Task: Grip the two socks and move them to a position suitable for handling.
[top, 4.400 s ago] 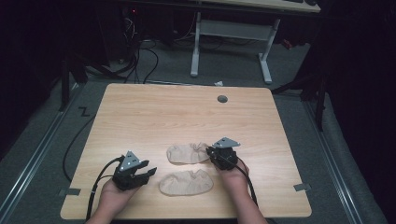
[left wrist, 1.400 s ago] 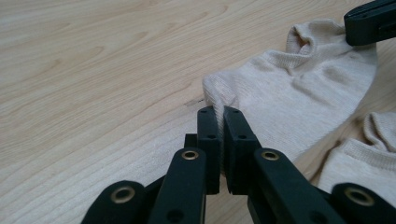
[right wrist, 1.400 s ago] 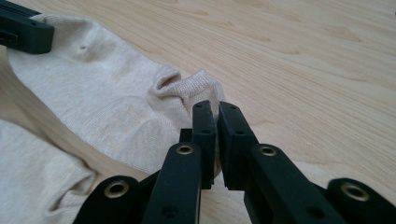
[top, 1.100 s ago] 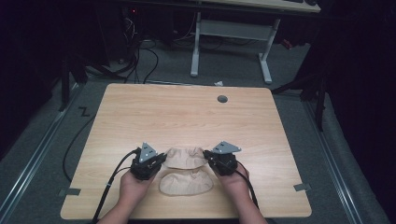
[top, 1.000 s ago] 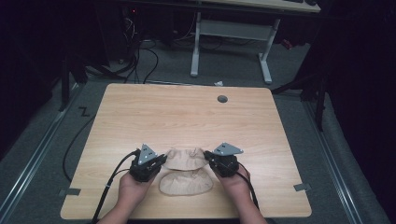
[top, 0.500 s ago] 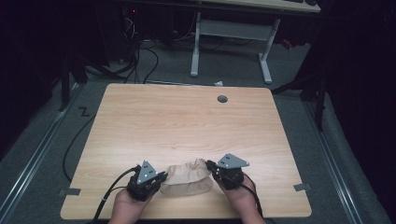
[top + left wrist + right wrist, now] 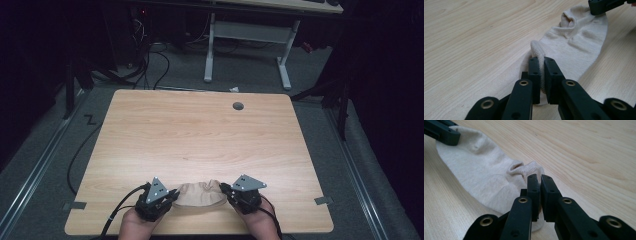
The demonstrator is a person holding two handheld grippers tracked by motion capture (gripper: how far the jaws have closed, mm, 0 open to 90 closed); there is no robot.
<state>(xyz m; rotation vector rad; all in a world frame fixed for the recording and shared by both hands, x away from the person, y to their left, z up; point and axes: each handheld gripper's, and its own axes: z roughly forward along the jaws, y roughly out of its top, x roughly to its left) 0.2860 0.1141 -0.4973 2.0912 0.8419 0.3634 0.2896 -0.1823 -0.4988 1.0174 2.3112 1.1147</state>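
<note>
left hand-held gripper point(image 7: 541, 65) and right hand-held gripper point(image 7: 538, 182) each pinching an end of the beige sock pair point(image 7: 201, 194) near the desk point(image 7: 200, 135) front edge; stacking step; next, releasing cleanly.

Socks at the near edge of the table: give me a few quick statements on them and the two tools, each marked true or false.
1. The left tool is clamped on an end of the beige socks. True.
2. The right tool hangs open above the table. False: it is shut on the socks' other end.
3. The socks lie near the table's front edge, between the two tools. True.
4. The socks are dark blue. False: they are beige.
5. A round hole sits near the table's far edge. True.
</note>
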